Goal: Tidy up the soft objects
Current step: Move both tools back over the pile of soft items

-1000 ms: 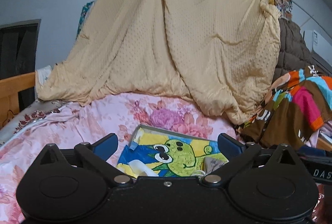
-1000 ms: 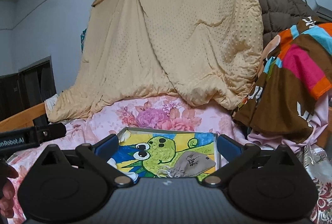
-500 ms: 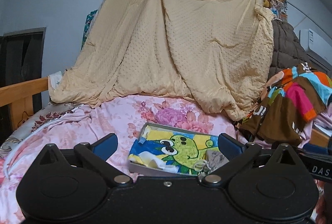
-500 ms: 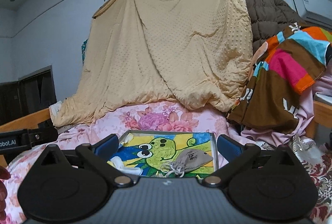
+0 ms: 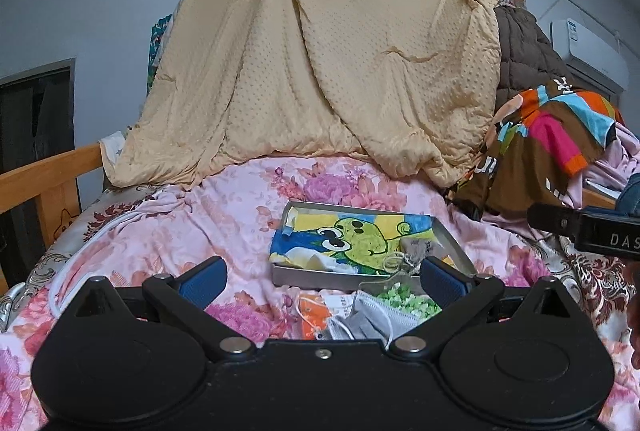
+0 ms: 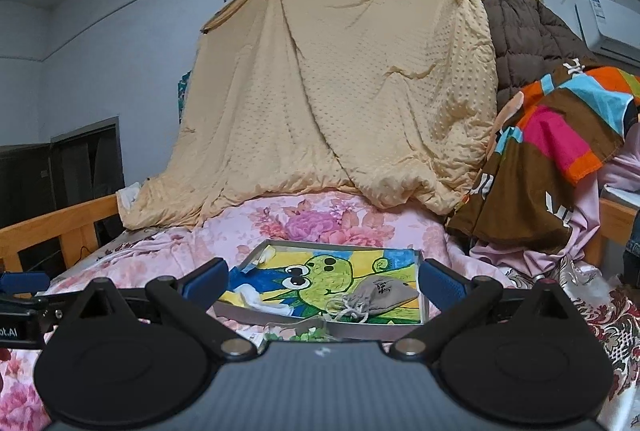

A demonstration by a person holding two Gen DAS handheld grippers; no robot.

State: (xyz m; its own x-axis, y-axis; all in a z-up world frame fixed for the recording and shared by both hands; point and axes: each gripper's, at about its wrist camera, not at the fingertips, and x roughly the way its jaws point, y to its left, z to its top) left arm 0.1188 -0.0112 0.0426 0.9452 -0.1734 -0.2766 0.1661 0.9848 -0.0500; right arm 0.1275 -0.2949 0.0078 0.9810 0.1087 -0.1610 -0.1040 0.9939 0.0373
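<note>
A grey metal tray (image 5: 304, 279) (image 6: 380, 330) lined with a green frog drawing lies on the pink floral bedsheet (image 5: 200, 223). In it rest a grey drawstring pouch (image 6: 380, 293) (image 5: 418, 251) and a white cloth (image 6: 260, 301) (image 5: 320, 263). In front of the tray, in the left wrist view, lie a grey face mask (image 5: 372, 319), an orange packet (image 5: 310, 315) and a clear bag with green bits (image 5: 408, 301). My left gripper (image 5: 322, 277) is open above these items. My right gripper (image 6: 322, 277) is open just before the tray, nothing between its fingers.
A beige dotted quilt (image 5: 320, 71) hangs across the back. A colourful striped cloth (image 5: 552, 139) and a brown quilt (image 6: 528, 43) pile at the right. A wooden bed rail (image 5: 44, 179) runs along the left. An air conditioner (image 6: 608, 27) is mounted high on the right.
Both grippers have pulled back and risen from the tray; it now looks farther away. The mask, orange packet and clear bag in front of the tray have come into the left wrist view.
</note>
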